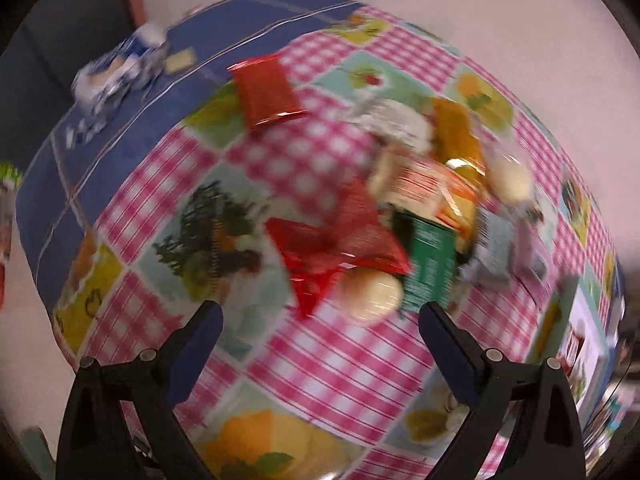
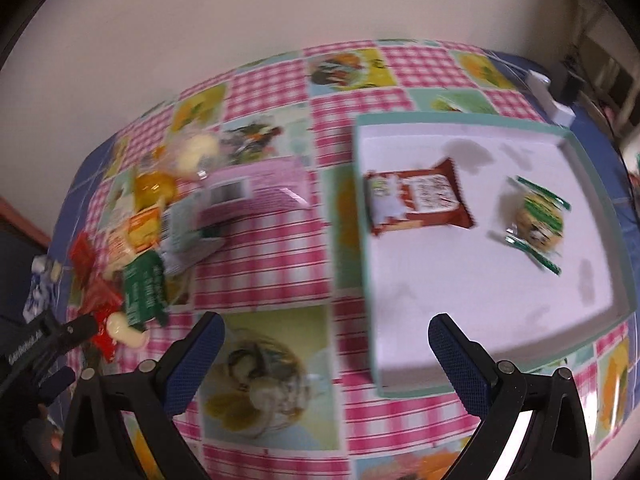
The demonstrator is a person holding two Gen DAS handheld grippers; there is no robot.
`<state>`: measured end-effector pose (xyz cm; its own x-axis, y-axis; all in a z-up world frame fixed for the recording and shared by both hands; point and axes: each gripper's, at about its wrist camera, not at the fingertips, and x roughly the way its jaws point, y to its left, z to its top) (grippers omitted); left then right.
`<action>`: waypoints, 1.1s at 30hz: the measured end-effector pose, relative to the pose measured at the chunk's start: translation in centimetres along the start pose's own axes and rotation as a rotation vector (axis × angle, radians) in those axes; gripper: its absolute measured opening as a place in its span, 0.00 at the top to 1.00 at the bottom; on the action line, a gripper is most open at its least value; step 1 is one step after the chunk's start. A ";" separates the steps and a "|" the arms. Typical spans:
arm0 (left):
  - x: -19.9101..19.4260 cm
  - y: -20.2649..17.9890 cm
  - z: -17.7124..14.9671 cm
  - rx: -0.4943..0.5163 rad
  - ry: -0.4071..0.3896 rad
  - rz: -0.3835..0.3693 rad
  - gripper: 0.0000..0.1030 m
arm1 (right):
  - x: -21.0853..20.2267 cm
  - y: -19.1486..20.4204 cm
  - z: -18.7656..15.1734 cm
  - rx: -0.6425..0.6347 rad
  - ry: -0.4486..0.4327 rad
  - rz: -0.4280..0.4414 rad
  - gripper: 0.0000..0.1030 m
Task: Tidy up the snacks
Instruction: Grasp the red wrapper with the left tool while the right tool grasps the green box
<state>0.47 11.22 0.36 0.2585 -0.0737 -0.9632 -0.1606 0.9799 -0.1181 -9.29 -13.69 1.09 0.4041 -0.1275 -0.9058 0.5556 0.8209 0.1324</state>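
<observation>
A pile of snacks [image 1: 424, 208] lies on the checked tablecloth: red packets [image 1: 340, 252], a green packet [image 1: 430, 272], a pale round snack [image 1: 372, 294] and orange packs. One red packet [image 1: 268, 90] lies apart, farther back. My left gripper [image 1: 320, 316] is open and empty just before the pile. In the right wrist view a shallow teal-rimmed white tray [image 2: 400, 384] holds a brown packet [image 2: 420, 200] and a green-wrapped cookie [image 2: 538, 222]. My right gripper [image 2: 326, 332] is open and empty over the tray's near left corner. The pile [image 2: 152, 240] lies to its left.
A pink box [image 2: 256, 188] lies between pile and tray. A blue-white packet [image 1: 120, 68] sits on the blue cloth border at the far left. A white block [image 2: 548, 96] rests at the table's far right. The left gripper's body [image 2: 44, 344] shows at the lower left.
</observation>
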 end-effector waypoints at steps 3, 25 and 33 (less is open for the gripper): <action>0.4 2.2 0.8 -0.079 0.009 0.006 0.05 | 0.3 1.6 0.0 -0.033 0.007 0.046 0.00; 7.5 -0.1 6.2 -0.147 0.106 -0.106 0.05 | 4.8 9.4 0.1 -0.219 0.039 0.121 0.09; 8.9 0.0 6.6 -0.164 0.142 -0.098 0.30 | 5.7 10.2 0.5 -0.219 0.048 0.153 0.15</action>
<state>9.09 11.77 -6.62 0.1460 -0.2033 -0.9682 -0.2970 0.9245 -0.2390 -0.93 -6.32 -2.47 0.4333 0.0295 -0.9008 0.3181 0.9301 0.1835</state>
